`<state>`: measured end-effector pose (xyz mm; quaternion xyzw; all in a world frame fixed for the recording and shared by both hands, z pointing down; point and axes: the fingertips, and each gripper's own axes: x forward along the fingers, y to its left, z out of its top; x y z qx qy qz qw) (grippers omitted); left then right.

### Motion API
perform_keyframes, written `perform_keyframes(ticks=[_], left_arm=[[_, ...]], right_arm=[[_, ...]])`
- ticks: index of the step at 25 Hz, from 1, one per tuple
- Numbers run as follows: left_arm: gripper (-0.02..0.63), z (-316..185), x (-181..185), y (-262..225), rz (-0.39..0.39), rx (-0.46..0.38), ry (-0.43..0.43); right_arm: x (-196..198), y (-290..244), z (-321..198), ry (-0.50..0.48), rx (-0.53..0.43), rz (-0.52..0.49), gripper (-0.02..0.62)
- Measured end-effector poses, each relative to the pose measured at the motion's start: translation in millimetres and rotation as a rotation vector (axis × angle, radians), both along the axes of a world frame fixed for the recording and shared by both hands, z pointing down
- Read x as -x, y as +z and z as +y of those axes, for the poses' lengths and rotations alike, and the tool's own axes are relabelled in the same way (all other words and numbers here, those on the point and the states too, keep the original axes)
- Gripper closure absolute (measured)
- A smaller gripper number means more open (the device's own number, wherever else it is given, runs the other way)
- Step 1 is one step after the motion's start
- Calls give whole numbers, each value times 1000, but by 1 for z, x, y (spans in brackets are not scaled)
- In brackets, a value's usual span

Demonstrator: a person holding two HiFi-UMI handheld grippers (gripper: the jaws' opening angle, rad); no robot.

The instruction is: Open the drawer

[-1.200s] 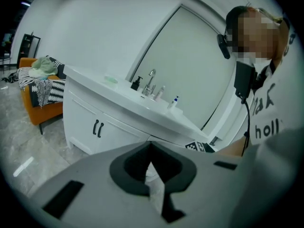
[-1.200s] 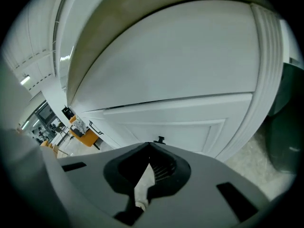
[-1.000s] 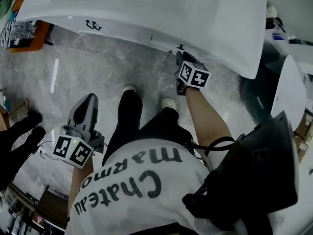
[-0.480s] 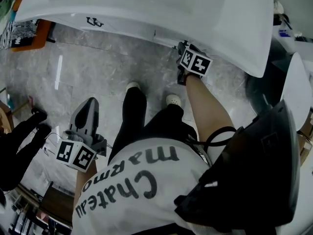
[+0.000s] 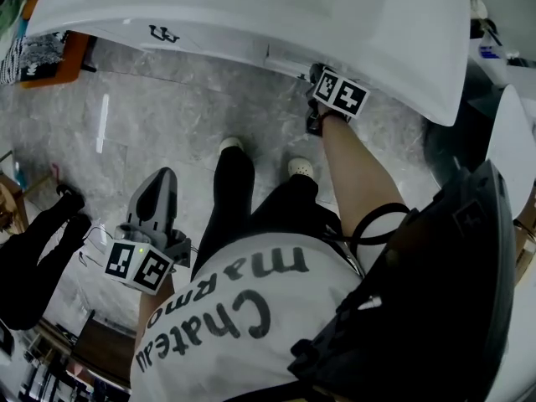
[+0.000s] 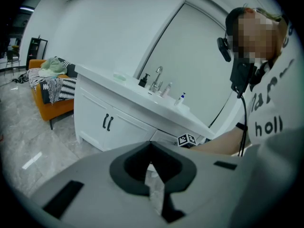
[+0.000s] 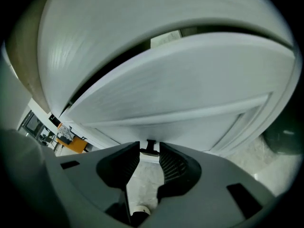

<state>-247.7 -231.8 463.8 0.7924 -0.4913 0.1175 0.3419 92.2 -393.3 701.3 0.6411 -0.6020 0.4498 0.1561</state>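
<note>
Your right hand-held gripper [image 7: 149,144] has its jaws partly apart, and they have just been closing. The small dark T-shaped drawer handle [image 7: 149,147] stands between their tips, with no clear press of the pads on it. That handle sits on the white panelled drawer front [image 7: 190,94], just under the top of the white sink bench [image 5: 251,15], toward the bench's right end. A dark slit runs along the drawer's top edge, and its inside does not show. Your left hand-held gripper [image 6: 151,145], jaws closed tip to tip on nothing, hangs well away from the bench, above the grey marble floor [image 5: 167,115].
</note>
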Motion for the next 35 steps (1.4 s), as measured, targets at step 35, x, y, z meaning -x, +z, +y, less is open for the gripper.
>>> perform_keyframes(ticks=[35], left_arm=[[598,-2,-10,5,62,2,-14]], right_arm=[[21,4,34,-99,148,24,468]])
